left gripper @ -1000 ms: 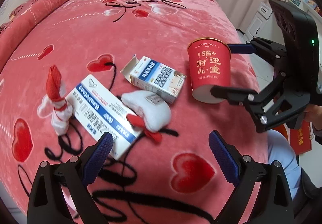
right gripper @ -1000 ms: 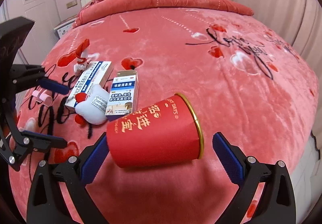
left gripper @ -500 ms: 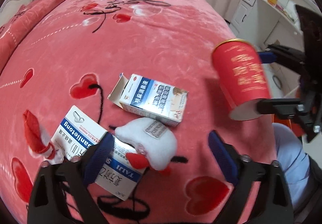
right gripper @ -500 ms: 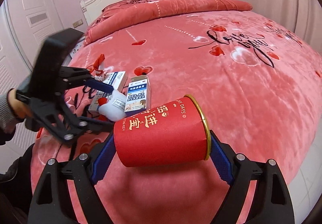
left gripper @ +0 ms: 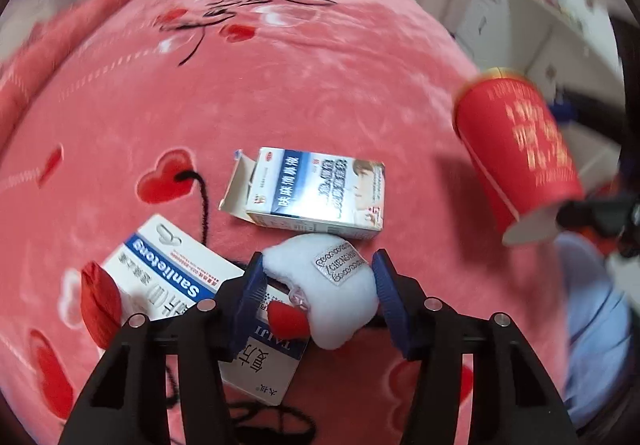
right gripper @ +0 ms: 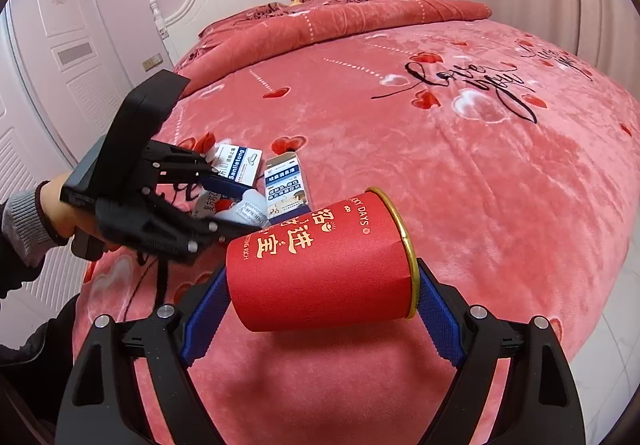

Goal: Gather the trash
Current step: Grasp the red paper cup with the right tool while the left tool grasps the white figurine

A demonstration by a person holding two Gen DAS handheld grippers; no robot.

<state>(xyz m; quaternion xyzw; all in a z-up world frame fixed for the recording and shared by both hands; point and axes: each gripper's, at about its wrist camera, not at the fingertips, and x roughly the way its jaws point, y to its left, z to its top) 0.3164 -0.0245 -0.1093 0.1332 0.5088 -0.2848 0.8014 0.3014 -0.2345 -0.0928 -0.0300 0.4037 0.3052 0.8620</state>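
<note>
Two grippers are working over a pink bedspread (left gripper: 320, 93) printed with red hearts. Farthest left in the left wrist view, a red and white cloth piece (left gripper: 98, 305) is lying at the edge of a white and blue medicine box (left gripper: 168, 269), which is lying flat on the bedspread. Next, the left gripper (left gripper: 318, 287) is reaching down over a small white plush piece (left gripper: 332, 293) with a red bit on it; its jaws have just been closing, and the blue pads are now sitting against both sides of the plush, pinching it. The plush is resting partly on the flat box and touching a second, smaller box (left gripper: 316, 191) just beyond it, whose end flap is standing open. Farther right, a red paper cup (left gripper: 516, 149) with gold lettering is hanging on its side above the bed's edge. In the right wrist view, the right gripper (right gripper: 320, 321) is holding this cup (right gripper: 320, 265) crosswise, one pad pressing its base and the other its gold rim. A person's hand (right gripper: 60, 213) in a grey cuff is gripping the left gripper's handle.
</note>
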